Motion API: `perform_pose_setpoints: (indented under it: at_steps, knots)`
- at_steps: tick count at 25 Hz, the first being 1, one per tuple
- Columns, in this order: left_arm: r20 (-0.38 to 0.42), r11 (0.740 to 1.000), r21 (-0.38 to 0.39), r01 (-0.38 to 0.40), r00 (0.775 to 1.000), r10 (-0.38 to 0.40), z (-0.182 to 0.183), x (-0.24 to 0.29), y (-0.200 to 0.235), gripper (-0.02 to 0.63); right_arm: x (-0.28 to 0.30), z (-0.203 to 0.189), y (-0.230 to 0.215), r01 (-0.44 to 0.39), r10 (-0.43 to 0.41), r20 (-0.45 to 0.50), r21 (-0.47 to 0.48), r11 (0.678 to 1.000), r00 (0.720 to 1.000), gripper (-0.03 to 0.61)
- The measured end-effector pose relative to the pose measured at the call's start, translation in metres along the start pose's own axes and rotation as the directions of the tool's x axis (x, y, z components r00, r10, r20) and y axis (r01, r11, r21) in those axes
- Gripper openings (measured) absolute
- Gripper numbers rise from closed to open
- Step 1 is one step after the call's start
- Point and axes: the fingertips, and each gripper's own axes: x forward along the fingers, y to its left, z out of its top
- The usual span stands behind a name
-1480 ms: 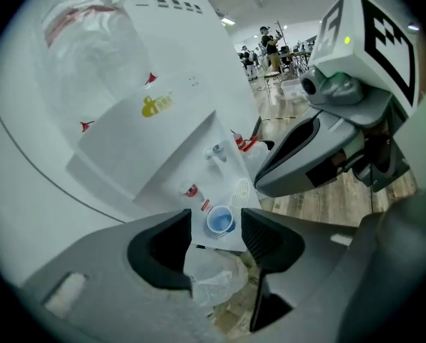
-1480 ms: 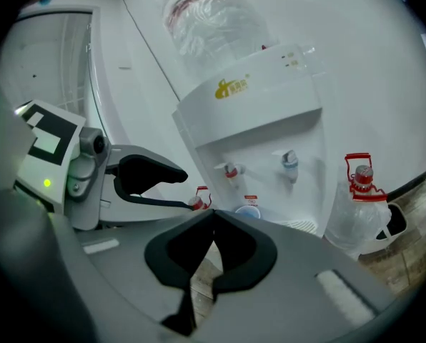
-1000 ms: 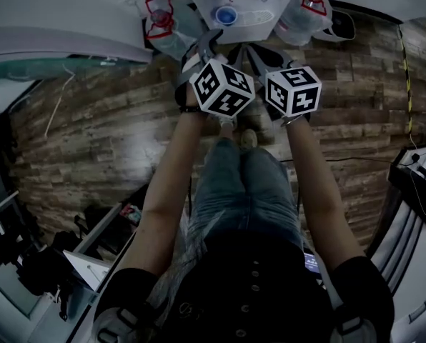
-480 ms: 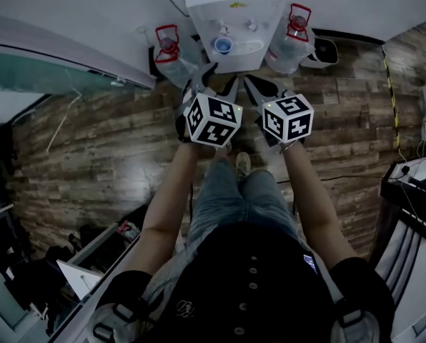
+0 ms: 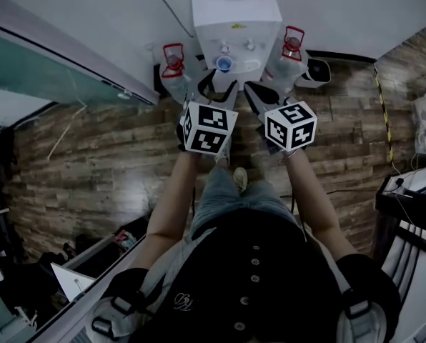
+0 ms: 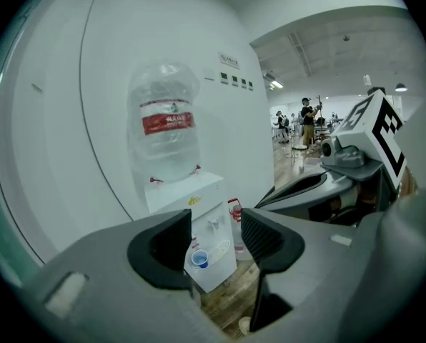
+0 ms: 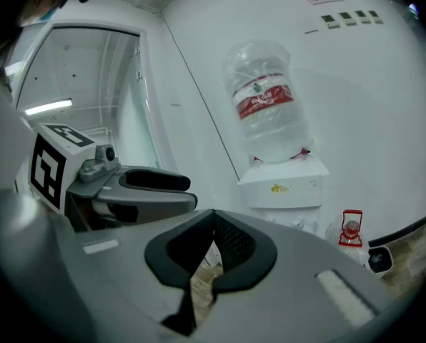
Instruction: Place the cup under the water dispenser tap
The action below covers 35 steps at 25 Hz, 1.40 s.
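Observation:
A white water dispenser [image 5: 234, 20] stands against the wall with a large bottle [image 6: 163, 120] on top. A small blue cup [image 5: 224, 63] sits on its drip tray, near the left tap [image 5: 226, 48]. My left gripper [image 5: 219, 84] is held in the air in front of the dispenser, open and holding nothing. In the left gripper view the cup [image 6: 199, 259] shows through the gap of the left gripper [image 6: 216, 227], still far off. My right gripper [image 5: 251, 86] hangs beside it, shut with nothing held. In the right gripper view the right gripper [image 7: 214, 216] has its tips touching.
Spare water bottles with red handles stand on the wood floor left [image 5: 174, 66] and right [image 5: 290, 52] of the dispenser. A dark bin-like thing [image 5: 316, 70] sits further right. A glass partition [image 5: 48, 70] runs along the left. Desks [image 5: 413, 199] edge the right.
The dispenser has drawn nearer and come more fully into view as the person stepped forward. Both grippers stay side by side in front, with their jaws unchanged.

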Motion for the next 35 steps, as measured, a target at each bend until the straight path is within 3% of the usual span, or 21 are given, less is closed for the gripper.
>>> perform_pose_setpoints:
  at_steps: [6,9,14,16,17,19,23,31,35]
  knots:
    - [0.075,0.997,-0.073,0.014,0.997,-0.009,0.028,-0.032,-0.002,0.219,-0.024,0.020,0.018,-0.023,0.025,0.020,-0.054,0.998,0.999,0.002]
    - [0.113,0.994,-0.108,0.019,0.994,-0.006,0.036,-0.045,-0.002,0.160,-0.035,0.021,0.022,-0.028,0.030,0.021,-0.071,0.997,0.999,0.002]
    - [0.156,0.984,-0.173,0.050,0.987,-0.022,0.040,-0.063,-0.011,0.157,-0.052,0.024,0.032,-0.010,0.015,0.055,-0.082,0.997,0.998,0.002]
    - [0.184,0.976,-0.211,0.052,0.983,-0.013,0.042,-0.070,-0.014,0.090,-0.057,0.023,0.035,-0.004,0.010,0.063,-0.092,0.996,0.998,0.002]
    - [0.196,0.974,-0.221,0.051,0.981,-0.007,0.043,-0.072,-0.015,0.087,-0.059,0.023,0.036,-0.003,0.010,0.064,-0.099,0.995,0.998,0.002]
    - [0.210,0.973,-0.227,0.052,0.978,-0.004,0.044,-0.076,-0.017,0.085,-0.063,0.024,0.039,-0.003,0.011,0.070,-0.110,0.994,0.997,0.002]
    - [0.242,0.966,-0.252,0.053,0.970,0.010,0.043,-0.086,-0.021,0.004,-0.072,0.029,0.051,-0.011,0.022,0.095,-0.110,0.994,0.995,0.001]
    - [0.271,0.956,-0.263,0.129,0.961,-0.056,0.033,-0.099,-0.038,0.002,-0.079,0.024,0.075,-0.055,0.068,0.090,-0.137,0.989,0.994,0.000]
    - [0.244,0.953,-0.267,0.143,0.967,-0.077,0.022,-0.102,-0.047,0.002,-0.083,0.021,0.077,-0.036,0.050,0.101,-0.138,0.990,0.994,0.000]
